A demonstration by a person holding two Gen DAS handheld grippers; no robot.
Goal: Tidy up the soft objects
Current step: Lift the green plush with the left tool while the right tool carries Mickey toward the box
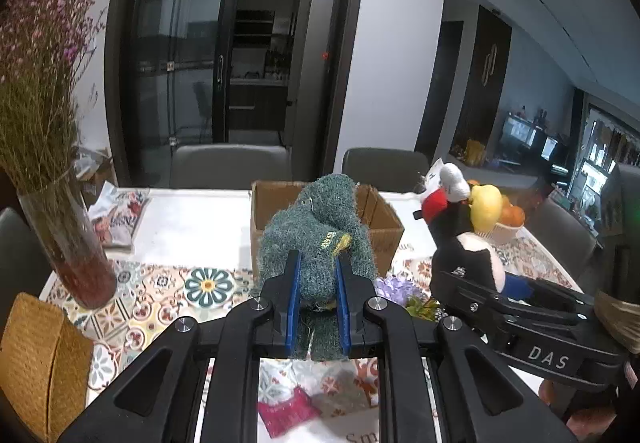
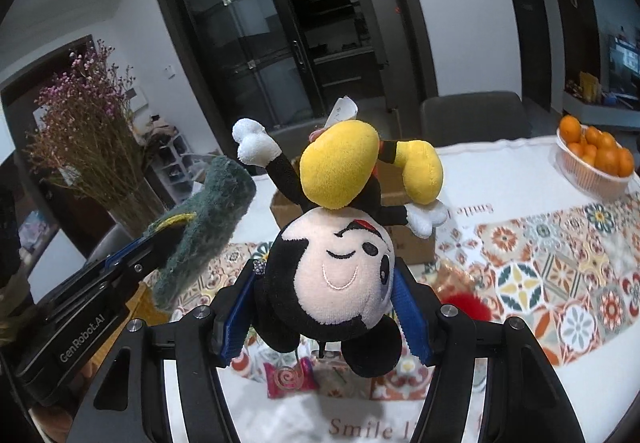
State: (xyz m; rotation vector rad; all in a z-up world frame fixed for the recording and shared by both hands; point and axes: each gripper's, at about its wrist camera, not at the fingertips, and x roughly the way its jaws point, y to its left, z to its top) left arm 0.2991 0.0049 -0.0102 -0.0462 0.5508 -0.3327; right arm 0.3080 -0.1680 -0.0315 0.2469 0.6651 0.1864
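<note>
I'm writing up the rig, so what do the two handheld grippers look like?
Both are matte black plastic frames with silver screws and blue ribbed pads on the fingers. The left gripper bears white "GenRobot.AI" lettering on its side; the right gripper shows "DAS". No cables or sleeves show.

The knitted glove (image 1: 320,239) is fuzzy teal-green with a yellow-stitched label, and the mouse plush (image 2: 340,263) is black with a peach face, white hands, yellow shoes and a red patch. Both tools are black with blue pads (image 1: 294,299). Behind the plush, the worktop (image 2: 520,183) is white under a mat (image 2: 560,263) of orange, teal and yellow floral tiles, with a brown cardboard box (image 1: 384,219) and orange fruit (image 2: 596,151).
</note>
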